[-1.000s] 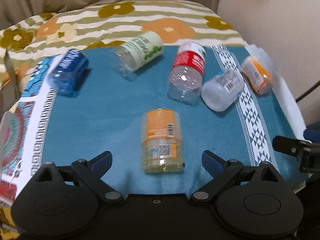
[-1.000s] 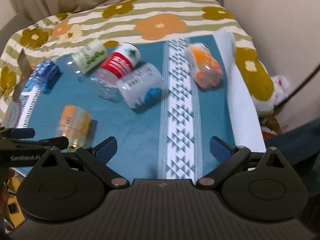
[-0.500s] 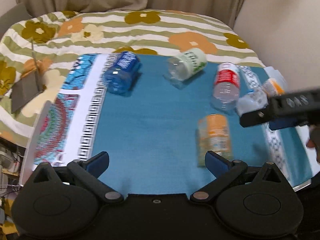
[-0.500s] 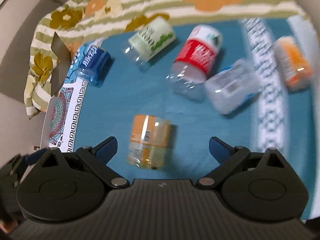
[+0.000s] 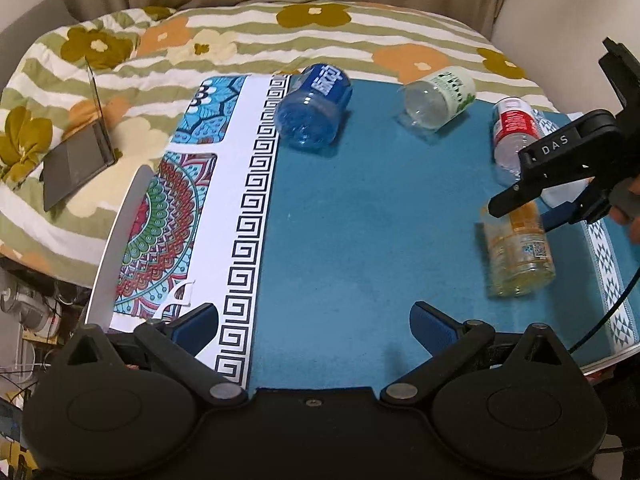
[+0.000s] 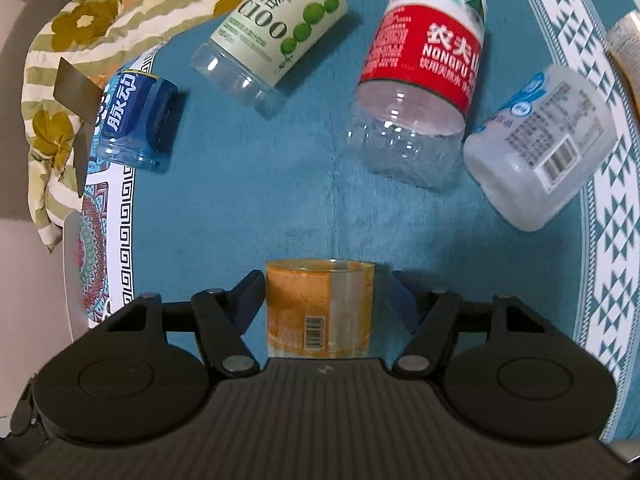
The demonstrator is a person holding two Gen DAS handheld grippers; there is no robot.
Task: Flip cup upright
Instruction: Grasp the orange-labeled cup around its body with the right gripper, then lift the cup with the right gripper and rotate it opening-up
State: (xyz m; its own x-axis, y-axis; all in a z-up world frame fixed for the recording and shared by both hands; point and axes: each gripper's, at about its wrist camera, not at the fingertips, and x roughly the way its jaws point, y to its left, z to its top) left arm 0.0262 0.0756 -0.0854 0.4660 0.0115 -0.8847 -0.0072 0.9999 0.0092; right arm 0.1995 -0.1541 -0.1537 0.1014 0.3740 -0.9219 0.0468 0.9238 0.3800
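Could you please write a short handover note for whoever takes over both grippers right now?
Right gripper: open, fingers on either side of the orange-label cup, not yet closed on it.
Left gripper: open, holding nothing, over the near edge of the teal cloth.
Cups: all lie on their sides on the cloth: orange-label cup nearest, blue cup at the far left, green-label cup, red-label cup and white cup beyond.
Done: right gripper lined up on the orange-label cup.
Left: close on it, tip it upright, release.
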